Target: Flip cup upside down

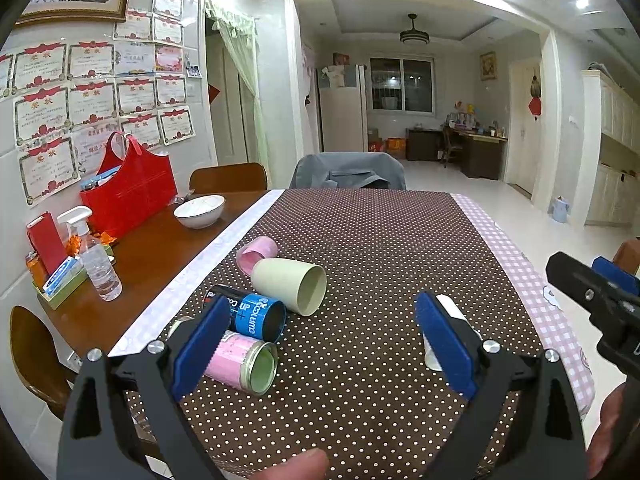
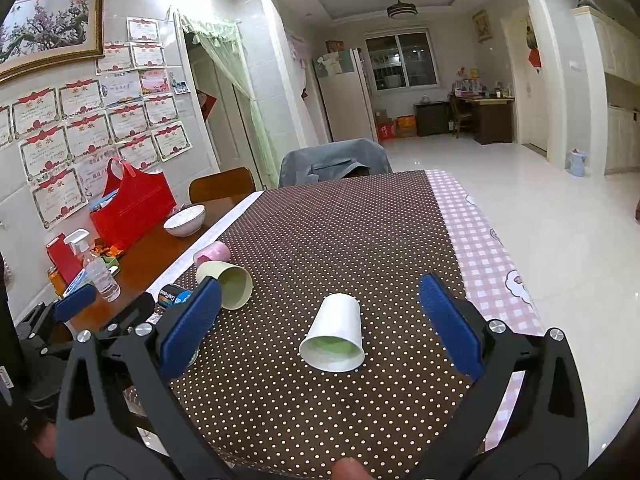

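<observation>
My right gripper [image 2: 320,320] hangs with jaws spread wide and empty, and the white cup [image 2: 334,334] lies on its side between them at the frame's centre, mouth toward the lens, on the dotted tabletop [image 2: 340,232]. My left gripper [image 1: 316,340] is likewise released – a pale green cup [image 1: 290,286], a blue can [image 1: 256,316] and a pink tin [image 1: 244,362] lie tipped over at left of centre.

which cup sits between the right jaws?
The white paper cup, on its side, mouth toward the camera, alone mid-cloth. The pale green cup and pink cup lie farther left.
</observation>
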`<action>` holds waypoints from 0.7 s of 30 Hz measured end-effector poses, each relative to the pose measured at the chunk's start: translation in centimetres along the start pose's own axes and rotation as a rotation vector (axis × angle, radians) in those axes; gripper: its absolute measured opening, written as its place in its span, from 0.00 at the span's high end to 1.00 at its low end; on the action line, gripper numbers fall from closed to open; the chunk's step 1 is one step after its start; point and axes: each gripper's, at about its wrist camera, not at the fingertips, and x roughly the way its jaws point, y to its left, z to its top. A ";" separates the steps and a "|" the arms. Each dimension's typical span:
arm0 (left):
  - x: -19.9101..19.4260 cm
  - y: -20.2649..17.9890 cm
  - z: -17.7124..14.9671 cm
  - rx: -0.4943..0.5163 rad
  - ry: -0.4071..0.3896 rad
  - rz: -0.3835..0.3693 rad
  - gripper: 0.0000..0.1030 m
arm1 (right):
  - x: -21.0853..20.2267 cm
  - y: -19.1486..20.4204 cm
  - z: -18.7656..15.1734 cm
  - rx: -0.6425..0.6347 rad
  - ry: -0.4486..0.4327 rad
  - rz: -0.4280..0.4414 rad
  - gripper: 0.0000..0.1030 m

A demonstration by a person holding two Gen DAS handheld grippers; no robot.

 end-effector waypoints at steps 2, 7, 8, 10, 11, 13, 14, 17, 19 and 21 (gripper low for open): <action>0.1 -0.1 0.0 0.002 0.002 -0.001 0.10 | 0.0 -0.1 0.0 0.002 0.000 0.000 0.06; 0.4 -0.5 0.0 0.008 0.010 -0.005 0.10 | 0.1 -0.2 0.0 0.003 0.001 -0.003 0.06; 0.5 -0.5 0.0 0.009 0.011 -0.006 0.10 | 0.1 -0.3 0.0 0.004 0.002 -0.003 0.06; 0.5 -0.6 0.0 0.012 0.011 -0.008 0.10 | 0.1 -0.3 0.0 0.005 0.002 -0.003 0.06; 0.5 -0.7 0.0 0.014 0.011 -0.008 0.10 | 0.1 -0.3 0.0 0.006 0.002 -0.002 0.06; 0.6 -0.9 0.1 0.017 0.013 -0.010 0.10 | 0.1 -0.5 0.0 0.007 0.002 -0.004 0.06; 0.6 -0.9 0.1 0.018 0.013 -0.011 0.10 | 0.1 -0.5 0.0 0.007 0.001 -0.002 0.06; 0.8 -1.3 0.3 0.026 0.015 -0.014 0.10 | 0.2 -0.6 0.0 0.010 0.003 -0.004 0.06; 0.9 -1.5 0.3 0.030 0.018 -0.018 0.10 | 0.3 -0.9 0.0 0.015 0.003 -0.006 0.06; 1.1 -1.8 0.4 0.036 0.023 -0.022 0.10 | 0.2 -1.2 0.0 0.017 0.002 -0.009 0.06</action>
